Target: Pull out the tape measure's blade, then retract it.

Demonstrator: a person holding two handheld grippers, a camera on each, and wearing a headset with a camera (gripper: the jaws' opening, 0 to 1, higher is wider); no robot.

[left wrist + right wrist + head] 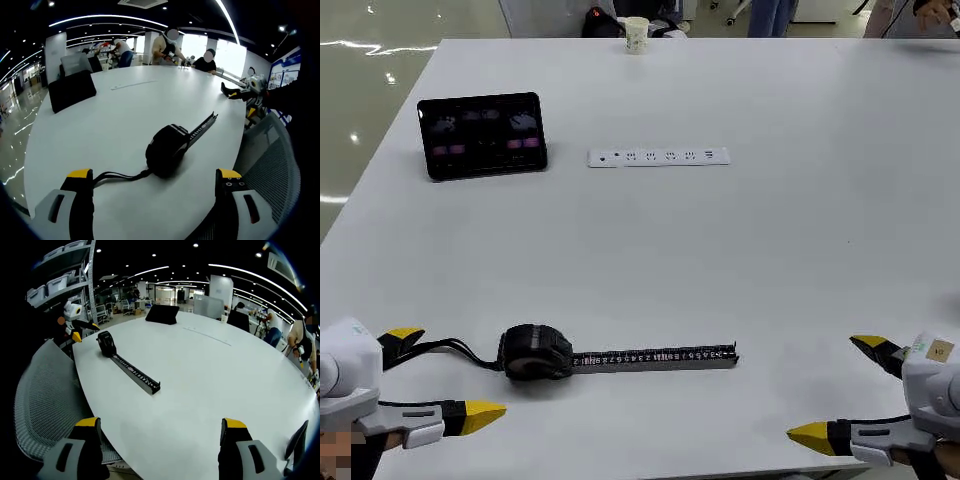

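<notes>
Nearest us in the head view, the left gripper (448, 372) sits at the table's (740, 250) near edge, just beside the tape measure (535, 352). Its jaws are spread wide and hold nothing. The tape measure's black strap (450, 348) trails from the case toward the gripper's upper jaw; we cannot tell whether they touch. The blade (655, 356) lies pulled out flat on the table, on the side of the case away from the strap. Well beyond the blade's tip is the right gripper (835, 388), jaws also parted and empty. Far behind the tape measure we see a dark tablet (482, 134) propped up, a white power strip (659, 157), and, farthest off, a paper cup (636, 34) whose contents are hidden from us.

In the left gripper view, the tape measure lies just ahead, between the wide-open jaws. Its strap curls back toward us and its blade points away. The right gripper shows well past the blade's tip, and a mesh chair (270, 165) stands beside the table.

In the right gripper view, the jaws stand apart over bare table. The blade's hooked end faces us, with the case behind it and the left gripper beyond the case.
</notes>
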